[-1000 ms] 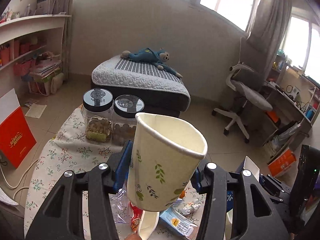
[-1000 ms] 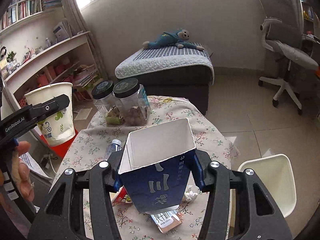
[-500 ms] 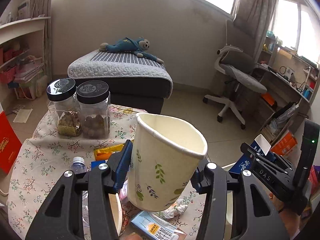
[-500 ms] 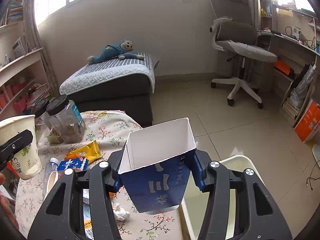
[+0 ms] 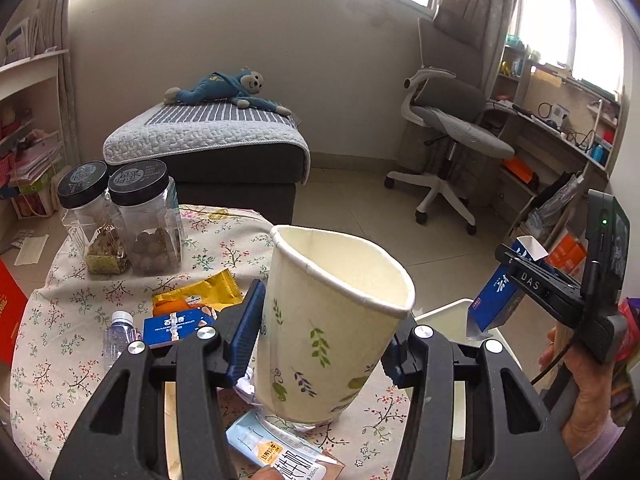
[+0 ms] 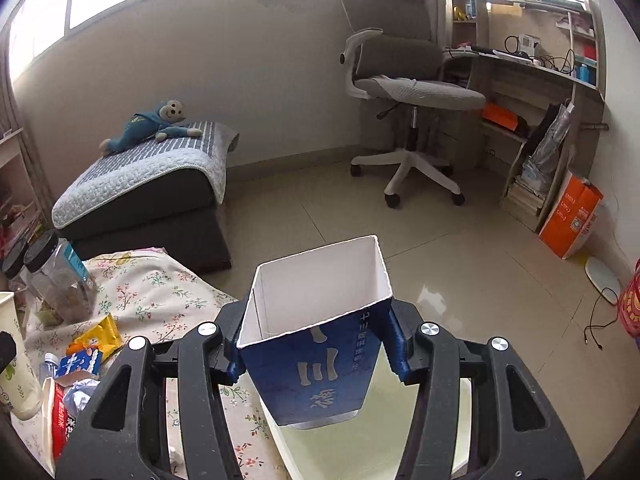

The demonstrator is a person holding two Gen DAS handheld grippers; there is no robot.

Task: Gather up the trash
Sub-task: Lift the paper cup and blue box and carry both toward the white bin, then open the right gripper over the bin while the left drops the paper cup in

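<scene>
My left gripper (image 5: 320, 344) is shut on a white paper cup (image 5: 332, 320) with green leaf prints, held above the floral table (image 5: 60, 344). My right gripper (image 6: 316, 350) is shut on an open blue carton (image 6: 316, 344), held over the white trash bin (image 6: 404, 432) beside the table. The carton (image 5: 498, 294) and the bin (image 5: 448, 316) also show at the right of the left wrist view. On the table lie a yellow wrapper (image 5: 208, 290), a blue snack box (image 5: 176, 326), a small plastic bottle (image 5: 118, 332) and a milk carton (image 5: 280, 450).
Two black-lidded jars (image 5: 120, 216) stand at the table's back. A bed (image 5: 208, 140) with a blue plush monkey (image 5: 224, 88) is behind. An office chair (image 6: 404, 92), a desk with shelves (image 6: 532, 68) and an orange bag (image 6: 570, 216) stand right.
Both grippers have swung right. The blue carton has moved from over the table to above the white bin. The cup has followed, still over the table's right part.
</scene>
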